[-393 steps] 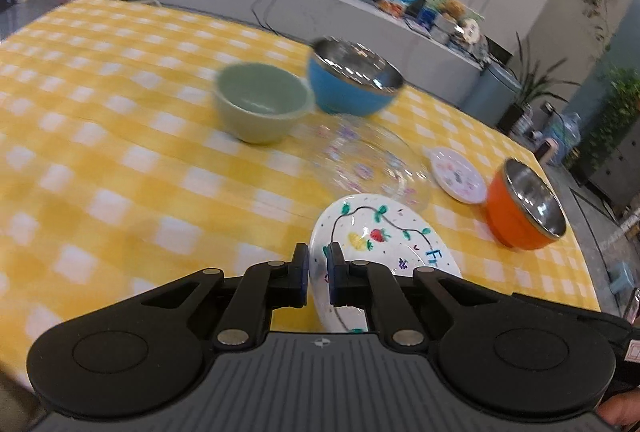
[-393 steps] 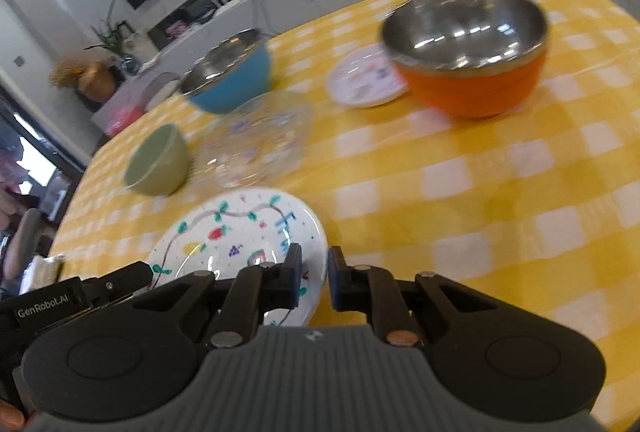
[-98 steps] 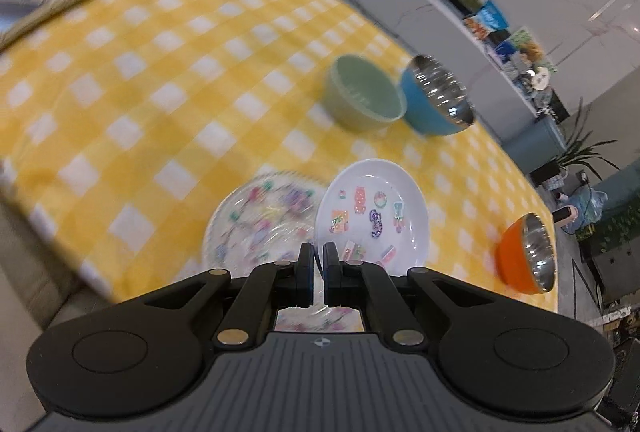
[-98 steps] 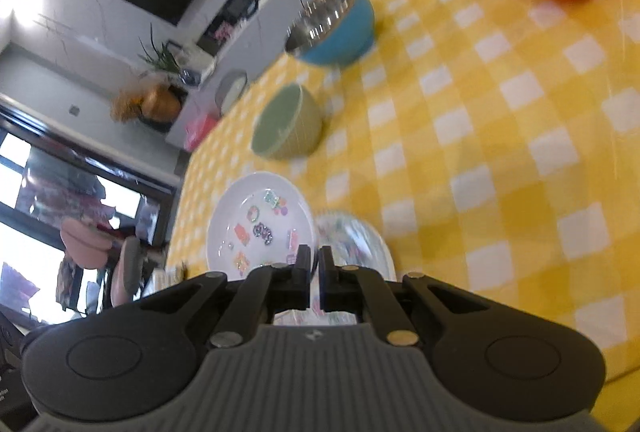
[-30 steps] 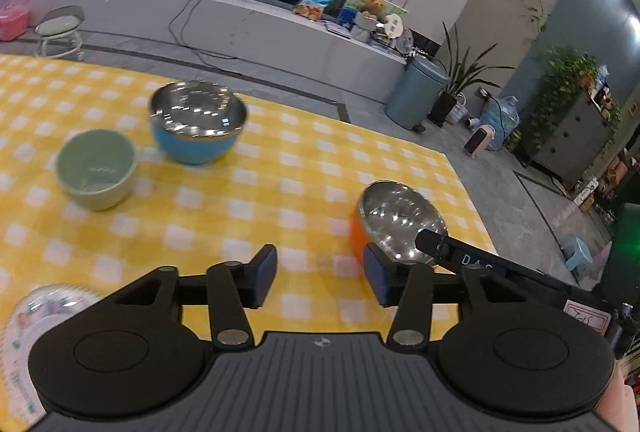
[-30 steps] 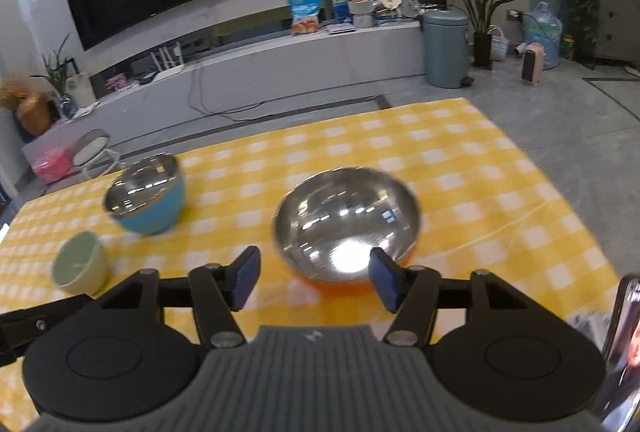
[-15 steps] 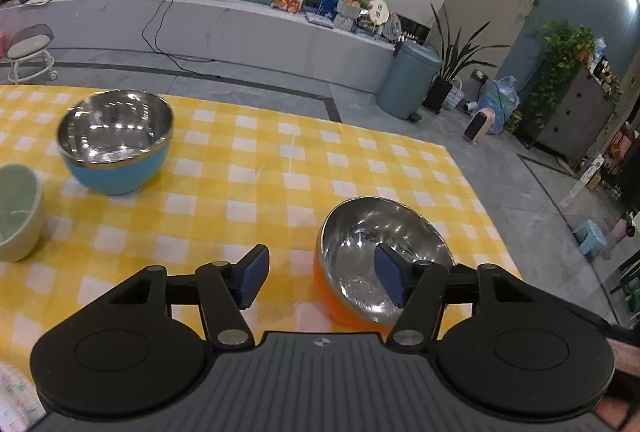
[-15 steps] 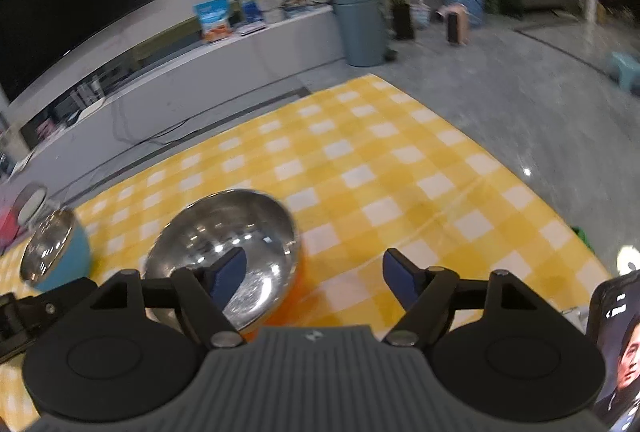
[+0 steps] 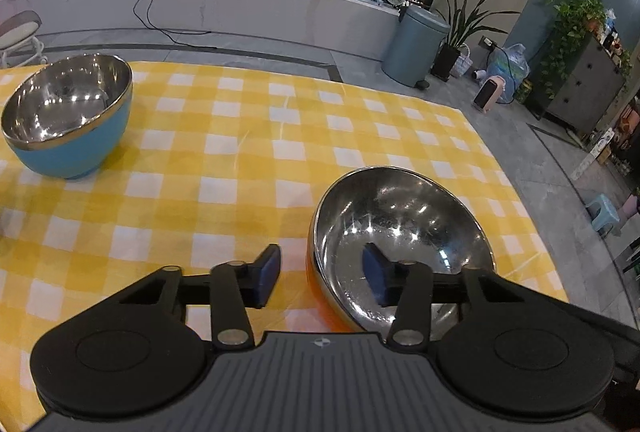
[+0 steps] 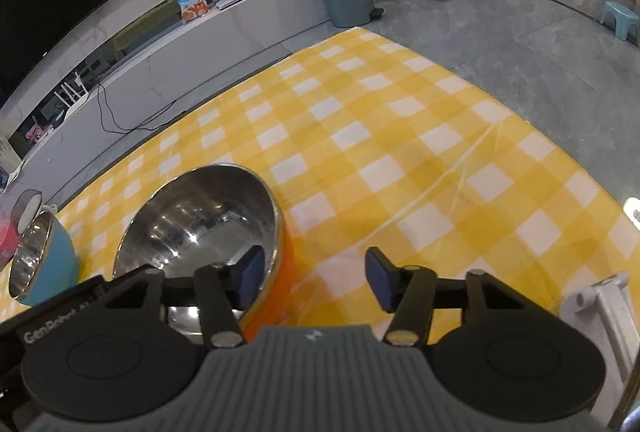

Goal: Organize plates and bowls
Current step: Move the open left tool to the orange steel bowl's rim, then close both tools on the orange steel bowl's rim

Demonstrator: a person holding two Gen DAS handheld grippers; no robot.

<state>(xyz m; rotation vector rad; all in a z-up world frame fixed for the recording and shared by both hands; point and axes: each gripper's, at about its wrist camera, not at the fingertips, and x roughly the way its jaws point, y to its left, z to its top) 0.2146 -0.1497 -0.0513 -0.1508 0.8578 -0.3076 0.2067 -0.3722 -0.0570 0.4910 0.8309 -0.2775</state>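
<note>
An orange bowl (image 9: 400, 228) with a steel inside sits on the yellow checked tablecloth (image 9: 240, 152) near the table's right end. My left gripper (image 9: 320, 278) is open and straddles its left rim, the right finger inside the bowl, the left finger outside. In the right wrist view the same orange bowl (image 10: 200, 216) shows. My right gripper (image 10: 316, 280) is open and straddles its right rim, the left finger inside. A blue bowl (image 9: 68, 120) with a steel inside stands at the far left; it also shows in the right wrist view (image 10: 40, 260).
The table's far edge (image 9: 360, 88) and right edge (image 10: 540, 128) drop to a grey floor. A white bracket (image 10: 600, 312) sits at the right wrist view's lower right. A bin (image 9: 416, 48) and a low cabinet (image 9: 200, 0) stand beyond the table.
Both grippers have moved in on the orange bowl and now straddle its rim from opposite sides. The green bowl has left the left wrist view.
</note>
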